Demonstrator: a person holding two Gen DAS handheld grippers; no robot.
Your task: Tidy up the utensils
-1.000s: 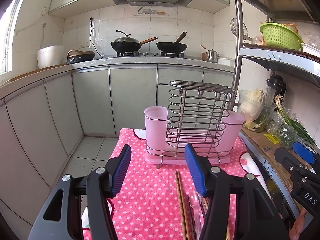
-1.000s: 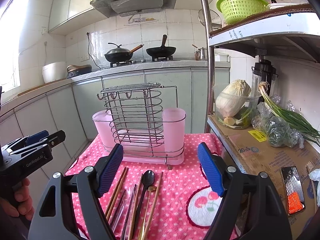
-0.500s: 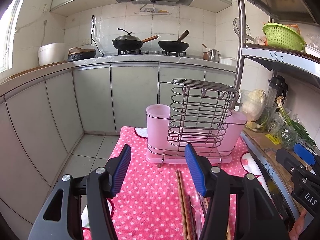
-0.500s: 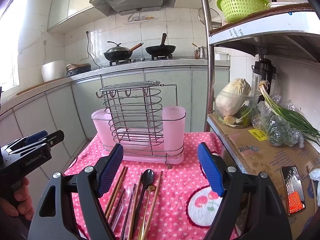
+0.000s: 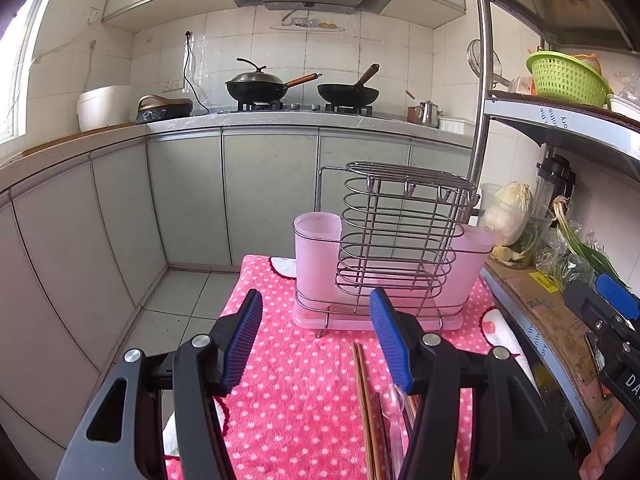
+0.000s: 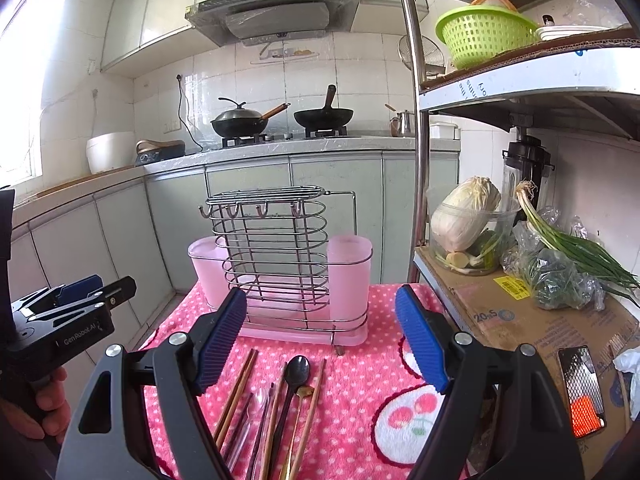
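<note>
I have both tools hovering over a pink polka-dot towel (image 6: 360,364) with nothing in either. In the right wrist view, my right gripper (image 6: 320,344) fills the lower half of the frame, its blue pads spread wide and empty. Between and below them, at bottom centre, lies a loose bundle of utensils: wooden chopsticks (image 6: 236,392), a black spoon (image 6: 298,368) and a small gold spoon (image 6: 306,392), all flat on the towel and clear of the pads. Just above them, mid-frame, stands the wire utensil rack (image 6: 276,256) with a pink plastic cup at each end. In the left wrist view, my left gripper (image 5: 316,340) sits at the lower centre, jaws likewise apart and holding nothing; the rack (image 5: 400,240) is right of centre, and the chopsticks (image 5: 364,400) show beneath the right-hand pad.
</note>
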